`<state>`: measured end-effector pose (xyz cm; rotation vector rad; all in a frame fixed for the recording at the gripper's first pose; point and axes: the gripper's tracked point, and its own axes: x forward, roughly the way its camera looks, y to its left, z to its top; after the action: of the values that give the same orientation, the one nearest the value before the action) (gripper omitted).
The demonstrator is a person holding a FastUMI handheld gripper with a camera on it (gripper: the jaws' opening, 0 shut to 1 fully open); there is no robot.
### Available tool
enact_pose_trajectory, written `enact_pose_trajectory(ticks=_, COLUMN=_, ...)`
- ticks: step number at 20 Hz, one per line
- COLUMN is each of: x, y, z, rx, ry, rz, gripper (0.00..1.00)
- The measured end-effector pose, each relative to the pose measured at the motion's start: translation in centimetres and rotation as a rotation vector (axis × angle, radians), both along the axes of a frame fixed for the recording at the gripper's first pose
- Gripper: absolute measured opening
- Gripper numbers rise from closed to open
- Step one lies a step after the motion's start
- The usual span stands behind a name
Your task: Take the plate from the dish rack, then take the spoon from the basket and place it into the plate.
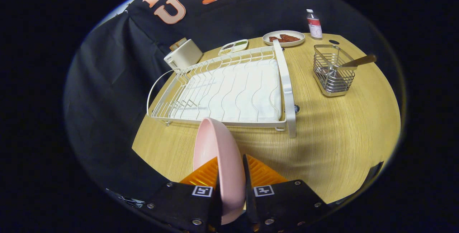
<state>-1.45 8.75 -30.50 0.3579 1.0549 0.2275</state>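
Gripper view: claw (231, 175) clamps upright pink plate (215, 150) between fingers.

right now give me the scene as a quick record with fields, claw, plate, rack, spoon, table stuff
claw: claw shut on the pink plate, one finger on each face
plate: pink plate held on edge, out of the rack, over the table
rack: white dish rack beyond the plate, no dishes in it
spoon: spoon in the wire basket, handle leaning out
table stuff: wooden table with food plate, bottle, divided dish, white box
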Motion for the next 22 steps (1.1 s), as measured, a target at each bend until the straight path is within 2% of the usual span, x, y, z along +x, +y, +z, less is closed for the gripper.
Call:
enact_pose_trajectory(ticks=6, x=-0.4, y=-1.3, z=-2.3, rx=-0.027, ry=0.001, rz=0.044, gripper=0.4)
enact_pose_trajectory(ticks=10, x=-0.1, y=-1.7, z=-3.0, rx=-0.01, ry=0.011, rz=0.035, gripper=0.48)
enact_pose_trajectory(ticks=12, x=0.3, y=-2.6, z=-3.5, rx=-0.044, ry=0.004, rz=0.018, gripper=0.48)
enact_pose_trajectory(ticks=14, x=0.8, y=-5.6, z=-4.5, rx=-0.197, ry=-0.017, rz=-0.003, gripper=0.51)
enact_pose_trajectory(ticks=17, x=1.0, y=-5.3, z=-3.9, rx=-0.161, ry=-0.032, rz=-0.013, gripper=0.51)
enact_pose_trajectory(ticks=22, x=2.1, y=-8.3, z=-2.1, rx=-0.189, ry=-0.125, rz=-0.083, gripper=0.58)
